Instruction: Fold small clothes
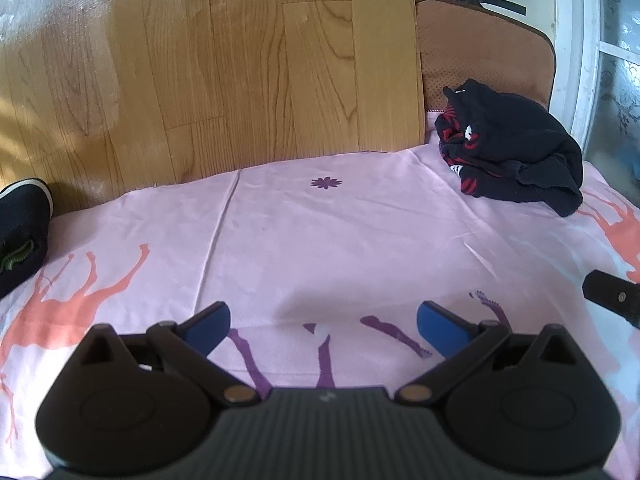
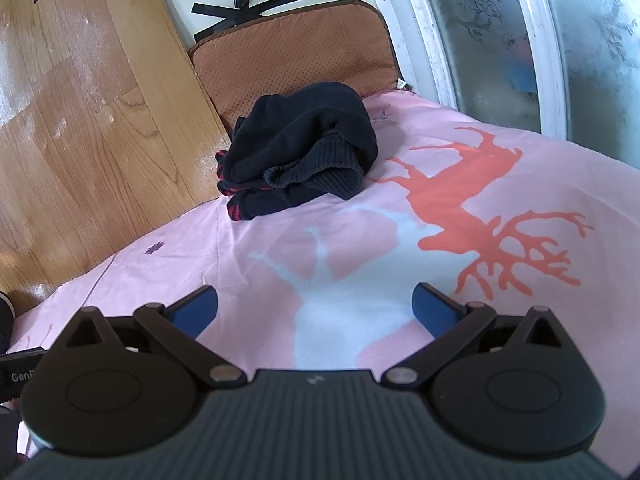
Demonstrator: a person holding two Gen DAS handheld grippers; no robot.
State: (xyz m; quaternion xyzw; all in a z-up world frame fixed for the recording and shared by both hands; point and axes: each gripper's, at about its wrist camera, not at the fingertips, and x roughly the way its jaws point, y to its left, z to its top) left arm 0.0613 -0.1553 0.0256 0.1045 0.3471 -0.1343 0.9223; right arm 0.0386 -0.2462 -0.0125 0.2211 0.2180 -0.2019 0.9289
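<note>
1. Left gripper (image 1: 323, 326): a black body with a ribbed grey centre plate at the bottom of the frame, bearing a small pale mark.
2. Two round black discs flank the plate, each topped by a triangular cut-out.
3. Black link arms run from brass-coloured pivot pins to blue pads (image 1: 210, 326).
4. Right gripper (image 2: 314, 306): the same build, with blue pads (image 2: 434, 312) and silvery pins.

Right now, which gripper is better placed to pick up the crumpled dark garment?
Right. The right gripper, open, looks almost straight at the dark garment; from the left gripper, also open, the garment sits far off to the right.
</note>
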